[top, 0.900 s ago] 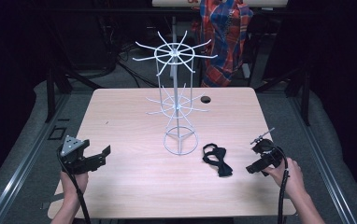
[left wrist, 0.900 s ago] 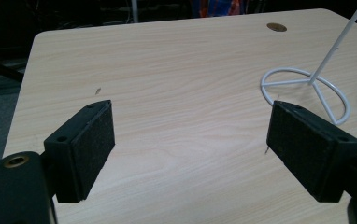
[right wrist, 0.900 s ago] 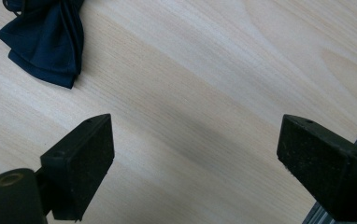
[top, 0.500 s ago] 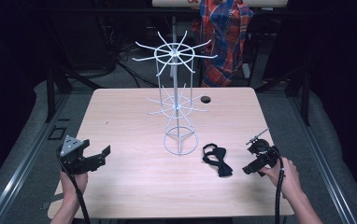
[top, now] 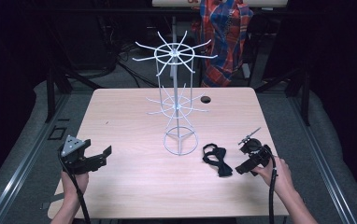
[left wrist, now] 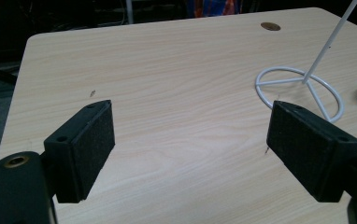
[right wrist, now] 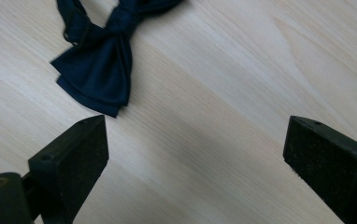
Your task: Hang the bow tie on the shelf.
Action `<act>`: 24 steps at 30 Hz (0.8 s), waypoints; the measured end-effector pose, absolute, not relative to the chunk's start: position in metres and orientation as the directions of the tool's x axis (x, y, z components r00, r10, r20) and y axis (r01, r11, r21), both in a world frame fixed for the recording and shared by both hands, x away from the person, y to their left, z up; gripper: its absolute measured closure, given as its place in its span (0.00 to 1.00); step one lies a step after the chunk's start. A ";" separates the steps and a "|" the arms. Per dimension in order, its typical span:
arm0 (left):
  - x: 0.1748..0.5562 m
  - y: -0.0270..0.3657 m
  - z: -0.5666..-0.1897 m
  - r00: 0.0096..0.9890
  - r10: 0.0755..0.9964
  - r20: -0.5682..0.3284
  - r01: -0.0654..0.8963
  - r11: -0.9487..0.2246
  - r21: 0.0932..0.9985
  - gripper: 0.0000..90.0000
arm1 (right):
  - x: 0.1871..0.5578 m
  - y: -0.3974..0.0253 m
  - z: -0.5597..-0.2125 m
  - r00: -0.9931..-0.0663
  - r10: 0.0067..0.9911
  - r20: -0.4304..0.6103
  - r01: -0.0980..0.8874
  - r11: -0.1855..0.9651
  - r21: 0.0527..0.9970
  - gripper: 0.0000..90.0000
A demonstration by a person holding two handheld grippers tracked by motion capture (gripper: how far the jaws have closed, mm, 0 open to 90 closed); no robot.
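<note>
Wooden table (top: 130, 112), pale grain, rounded corners. A white wire rack (top: 179, 100) stands upright near the middle, two tiers of spokes, round wire base (left wrist: 299, 91) flat on the tabletop.

Bow tie (top: 216, 158), dark navy, lies flat on the table just to the right of the rack's base and apart from it. In the right gripper view the bow tie (right wrist: 103, 60) sits at upper left, strap and buckle trailing off the top edge, one wing spread toward the camera.

Right gripper (top: 243, 167) held low at the near right of the table, pointing at the bow tie, near it but not touching. Jaws spread wide, nothing between them but bare wood. The bow tie's closest corner lies just beyond the left jaw tip in that gripper's own view. Cable runs back along the person's right hand (top: 277, 175).

Left gripper (top: 103, 155) at the near left edge, well apart from rack and bow tie, grey three-cornered plate on top. Jaws also spread wide and empty, aimed across open tabletop toward the rack's base. Person's left hand (top: 74, 179) grips the handle from below.

Small dark round hole (top: 206, 99) in the table's far right part, behind the rack.
</note>
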State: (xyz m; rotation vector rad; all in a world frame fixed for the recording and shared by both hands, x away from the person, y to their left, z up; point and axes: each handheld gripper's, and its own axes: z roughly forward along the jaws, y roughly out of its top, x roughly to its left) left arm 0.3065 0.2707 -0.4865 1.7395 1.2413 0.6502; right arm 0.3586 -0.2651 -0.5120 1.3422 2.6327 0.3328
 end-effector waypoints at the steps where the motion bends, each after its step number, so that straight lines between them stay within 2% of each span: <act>1: 0.307 0.271 -0.486 0.363 0.929 -0.071 0.473 -0.118 0.873 0.17 | 0.359 -0.263 -0.512 -0.589 0.806 -0.054 0.767 0.579 0.275 0.07; 7: 0.307 0.270 -0.487 0.366 0.928 -0.072 0.474 -0.120 0.872 0.17 | 0.364 -0.246 -0.512 -0.604 0.797 -0.001 0.758 0.574 0.309 0.08; 10: 0.307 0.270 -0.487 0.364 0.929 -0.070 0.474 -0.120 0.872 0.17 | 0.369 -0.237 -0.515 -0.600 0.798 0.065 0.764 0.546 0.345 0.09; 17: 0.308 0.269 -0.487 0.365 0.929 -0.065 0.473 -0.125 0.872 0.17 | 0.377 -0.219 -0.524 -0.609 0.791 0.053 0.761 0.565 0.317 0.18; 18: 0.308 0.269 -0.487 0.363 0.930 -0.064 0.475 -0.125 0.871 0.17 | 0.378 -0.217 -0.527 -0.603 0.795 0.062 0.765 0.555 0.326 0.23; 24: 0.307 0.269 -0.487 0.363 0.930 -0.061 0.475 -0.128 0.871 0.17 | 0.381 -0.210 -0.533 -0.599 0.798 0.056 0.766 0.552 0.328 0.28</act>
